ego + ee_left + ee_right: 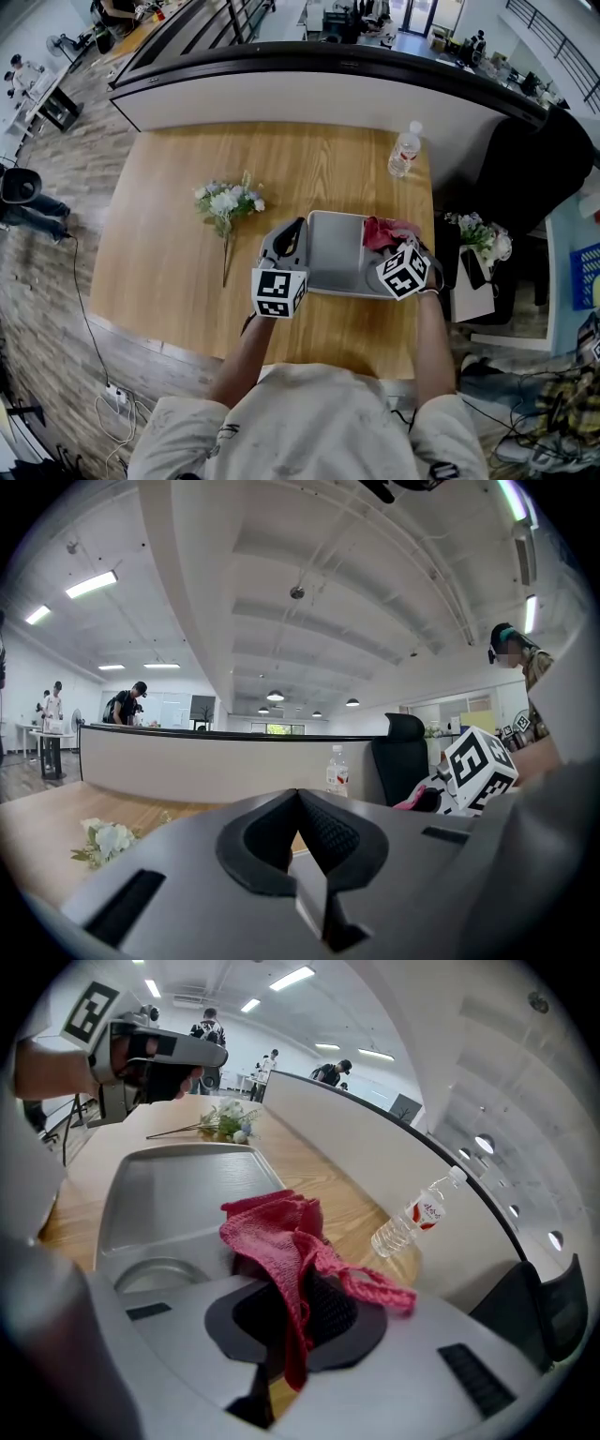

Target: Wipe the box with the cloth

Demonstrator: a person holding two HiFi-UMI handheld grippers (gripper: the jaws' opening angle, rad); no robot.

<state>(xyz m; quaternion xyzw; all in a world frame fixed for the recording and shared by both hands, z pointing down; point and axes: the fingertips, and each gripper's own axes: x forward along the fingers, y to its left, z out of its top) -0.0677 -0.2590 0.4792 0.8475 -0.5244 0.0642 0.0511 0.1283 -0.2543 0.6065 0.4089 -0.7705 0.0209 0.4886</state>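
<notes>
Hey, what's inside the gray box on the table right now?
Only the red cloth, clamped in the right hand-held gripper and bunched over the right end of the box. The rest of the floor shows bare gray. Whatever lies beneath the cloth is covered.

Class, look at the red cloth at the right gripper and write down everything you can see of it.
The cloth is pinkish red, a coarse, open-weave fabric, soft and crumpled. The right gripper has its jaws closed on a fold of it; a strip hangs down between them and a loose end trails off to one side. The bunched remainder sits over one end of the grey box, apparently resting on it.
</notes>
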